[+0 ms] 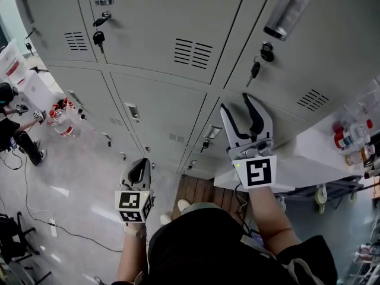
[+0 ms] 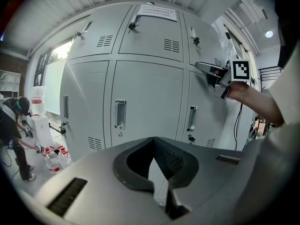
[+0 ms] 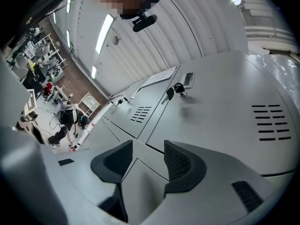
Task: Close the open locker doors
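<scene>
Locker doors [image 1: 160, 40]: all in view lie flush.
Right gripper [image 1: 236, 103]: jaws apart, holding nothing, at a door.
Left gripper [image 1: 141, 165]: jaws together, holding nothing.
Risk: a door may spring back if its latch misses.

Bottles [image 1: 60, 122] are stood at the floor's [image 1: 83, 183] left edge beside a crouched person [image 1: 13, 130]. A cable [image 1: 25, 186] is laid across the floor.

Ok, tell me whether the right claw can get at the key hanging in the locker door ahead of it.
Probably yes. The right claw is open and empty, pointing up the door toward the key, and only bare door face lies between them; a short reach should do.
</scene>
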